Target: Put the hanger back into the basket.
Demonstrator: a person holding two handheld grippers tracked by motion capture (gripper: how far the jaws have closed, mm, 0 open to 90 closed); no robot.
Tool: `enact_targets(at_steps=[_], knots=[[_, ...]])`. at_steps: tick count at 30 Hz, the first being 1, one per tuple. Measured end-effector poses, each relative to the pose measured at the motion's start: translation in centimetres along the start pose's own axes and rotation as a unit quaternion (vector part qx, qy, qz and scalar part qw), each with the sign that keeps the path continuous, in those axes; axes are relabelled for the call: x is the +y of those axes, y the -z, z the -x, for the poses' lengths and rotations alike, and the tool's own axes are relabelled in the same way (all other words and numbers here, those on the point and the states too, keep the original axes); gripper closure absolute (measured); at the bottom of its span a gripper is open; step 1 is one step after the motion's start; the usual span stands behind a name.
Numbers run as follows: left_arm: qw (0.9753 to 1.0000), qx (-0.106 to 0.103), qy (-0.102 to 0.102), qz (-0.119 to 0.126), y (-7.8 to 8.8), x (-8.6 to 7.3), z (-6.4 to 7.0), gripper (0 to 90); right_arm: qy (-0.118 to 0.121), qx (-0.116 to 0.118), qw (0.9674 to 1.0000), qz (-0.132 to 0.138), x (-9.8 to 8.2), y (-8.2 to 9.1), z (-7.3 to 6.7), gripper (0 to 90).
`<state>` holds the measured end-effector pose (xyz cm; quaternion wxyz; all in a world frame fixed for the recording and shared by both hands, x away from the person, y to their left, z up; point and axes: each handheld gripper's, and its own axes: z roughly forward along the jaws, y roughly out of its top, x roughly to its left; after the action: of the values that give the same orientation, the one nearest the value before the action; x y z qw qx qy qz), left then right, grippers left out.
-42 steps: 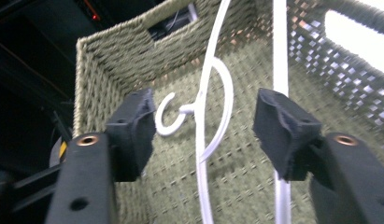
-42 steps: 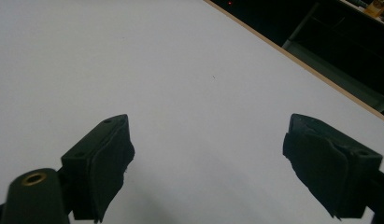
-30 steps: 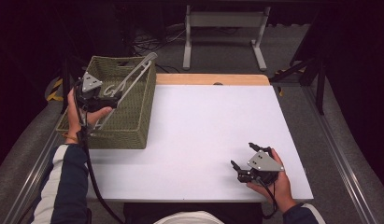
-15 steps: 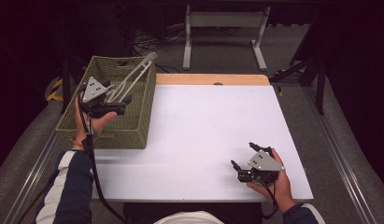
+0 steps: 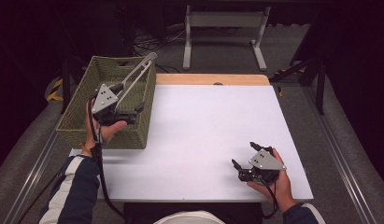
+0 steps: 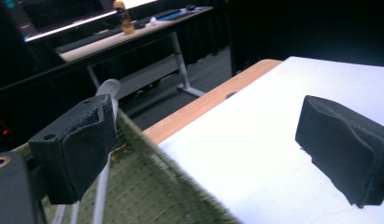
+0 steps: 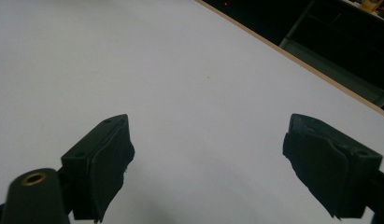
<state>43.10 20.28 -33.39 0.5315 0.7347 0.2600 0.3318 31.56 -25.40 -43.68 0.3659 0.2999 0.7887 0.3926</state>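
A green woven basket (image 5: 74, 116) stands at the table's left edge. Long metal tongs (image 5: 136, 74) lean inside it, their joined end sticking out past the far right corner. My left gripper (image 5: 129, 97) hovers open over the basket's right side, close to the tongs. In the left gripper view the left gripper (image 6: 208, 154) has its jaws wide apart; the tongs (image 6: 104, 177) pass just behind the left jaw, over the basket (image 6: 152, 191). My right gripper (image 5: 243, 155) rests open at the near right of the white table (image 5: 203, 126). The right gripper (image 7: 208, 163) holds nothing between its jaws.
A wooden strip (image 5: 210, 79) runs along the table's far edge. Beyond it a metal stand (image 5: 222, 28) sits on the floor. A far desk with a bottle (image 6: 123, 16) appears in the left gripper view. Rails run along both sides of the table.
My left gripper has moved right and a little nearer, from over the basket's middle to its right side. The tongs and the right gripper stayed put.
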Motion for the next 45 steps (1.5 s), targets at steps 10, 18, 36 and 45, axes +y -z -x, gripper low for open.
enact_targets(at_steps=[10, 18, 36, 45], knots=[[0.9989, -0.043, -0.015, 0.007, -1.0, 0.2, 3.2, 5.4, -0.002, -0.002, 1.0, 0.0, -0.1, 0.0, 0.1, 15.4], [0.9963, -0.072, -0.048, 0.008, -1.3, 0.3, 6.0, 5.6, -0.001, -0.004, 1.0, -0.002, -0.1, -0.1, 0.1, 15.4], [0.9905, -0.111, -0.08, 0.014, -0.5, -2.1, 10.2, 7.8, -0.012, 0.002, 0.9999, 0.003, -0.1, 0.0, 0.2, 15.4], [0.9899, -0.118, -0.077, -0.015, -0.1, -4.2, 10.6, 7.3, -0.017, 0.0, 0.9998, 0.007, -0.1, 0.1, 0.3, 15.4]])
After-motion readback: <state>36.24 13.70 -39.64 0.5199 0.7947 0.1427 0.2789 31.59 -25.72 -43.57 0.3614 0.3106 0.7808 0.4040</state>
